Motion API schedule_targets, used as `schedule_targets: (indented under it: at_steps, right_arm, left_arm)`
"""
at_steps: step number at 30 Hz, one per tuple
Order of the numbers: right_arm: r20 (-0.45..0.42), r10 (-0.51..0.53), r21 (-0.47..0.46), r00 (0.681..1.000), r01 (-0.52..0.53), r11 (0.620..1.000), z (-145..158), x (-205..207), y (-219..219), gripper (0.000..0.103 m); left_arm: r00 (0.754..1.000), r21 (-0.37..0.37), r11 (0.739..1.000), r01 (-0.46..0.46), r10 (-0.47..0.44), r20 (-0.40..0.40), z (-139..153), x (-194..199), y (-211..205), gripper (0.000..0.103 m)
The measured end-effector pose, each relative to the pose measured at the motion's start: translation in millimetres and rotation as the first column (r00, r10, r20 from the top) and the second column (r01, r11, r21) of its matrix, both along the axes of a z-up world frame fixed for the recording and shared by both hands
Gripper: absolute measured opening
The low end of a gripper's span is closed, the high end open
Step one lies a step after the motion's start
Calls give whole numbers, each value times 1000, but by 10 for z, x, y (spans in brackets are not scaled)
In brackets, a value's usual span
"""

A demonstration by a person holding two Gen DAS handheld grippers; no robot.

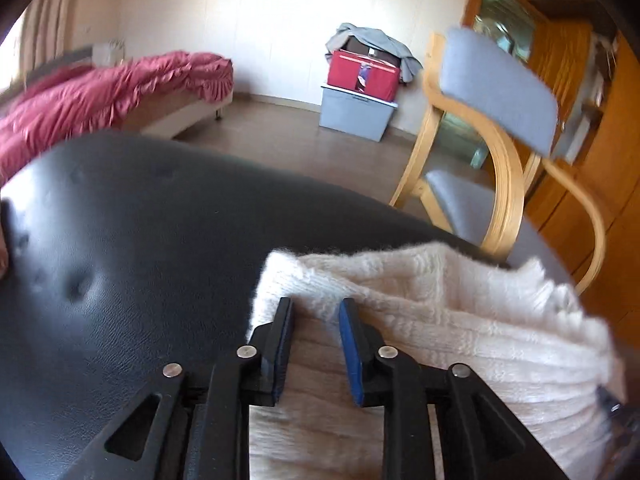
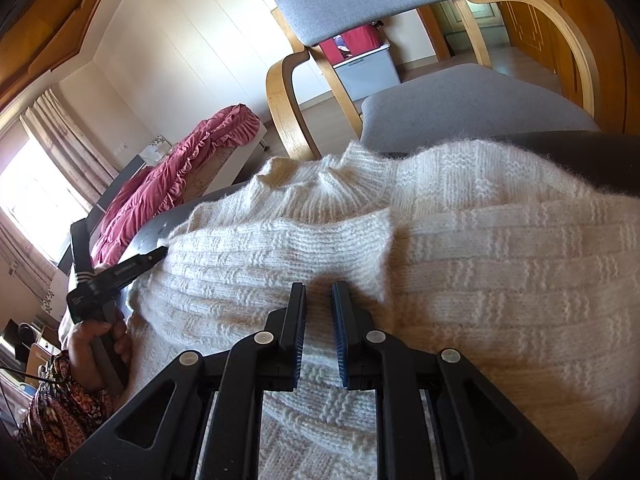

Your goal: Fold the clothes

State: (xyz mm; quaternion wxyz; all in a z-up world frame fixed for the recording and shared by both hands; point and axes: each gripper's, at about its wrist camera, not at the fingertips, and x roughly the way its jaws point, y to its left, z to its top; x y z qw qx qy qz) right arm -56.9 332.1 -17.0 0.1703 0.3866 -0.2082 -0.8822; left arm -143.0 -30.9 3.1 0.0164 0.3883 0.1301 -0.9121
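Each gripper, the left gripper (image 1: 315, 306) and the right gripper (image 2: 319, 290), is built of black plastic arms with triangular cut-outs, round silver rivets at the joints, and flat fingers (image 1: 349, 332) faced with blue pads. The person's hand (image 2: 90, 344) emerges from a dark sleeve (image 2: 56, 408) with a red floral pattern.

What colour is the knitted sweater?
Cream white knitted sweater, with a blocky textured weave; clearest in the right wrist view.

You have bare black tabletop (image 1: 120, 280) left of the sweater (image 1: 460, 320); the wooden chair (image 1: 492, 128) blocks the far edge.
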Motion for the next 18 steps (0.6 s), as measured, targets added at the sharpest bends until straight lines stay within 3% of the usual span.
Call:
schedule_targets:
  at_steps: [3,6,9,13,15,16,18]
  right_arm:
    - [1,0,1,1000,0,1000,1,-7,10,15]
    - [1,0,3,1000,0,1000,2,-16,15,15]
    - [2,-1,6,1000,1,1000,16,-30,4,15]
    - [2,0,-1,1000,0,1000,19,-34,7,15]
    - [3,0,-1,1000,0,1000,18,-43,14,15]
    - [3,0,-2,1000,0,1000,18,-48,18,15]
    - [3,0,-2,1000,0,1000,20,-54,23,15]
  left_arm:
    - [998,110,992,-59,63,-27,60,201,-228,22]
    - [995,269,962,-43,65,-72,93,500,-449,24]
    - [999,269,963,7,4,-37,2,592,-392,24]
    - [999,113,993,37,-37,1,-48,673,-291,24]
    - [999,43,999,-1,-1,45,-35,698,-273,32]
    - [998,41,999,-17,14,63,-26,713,-298,33]
    - [996,122,991,-55,46,76,27,742,-451,31]
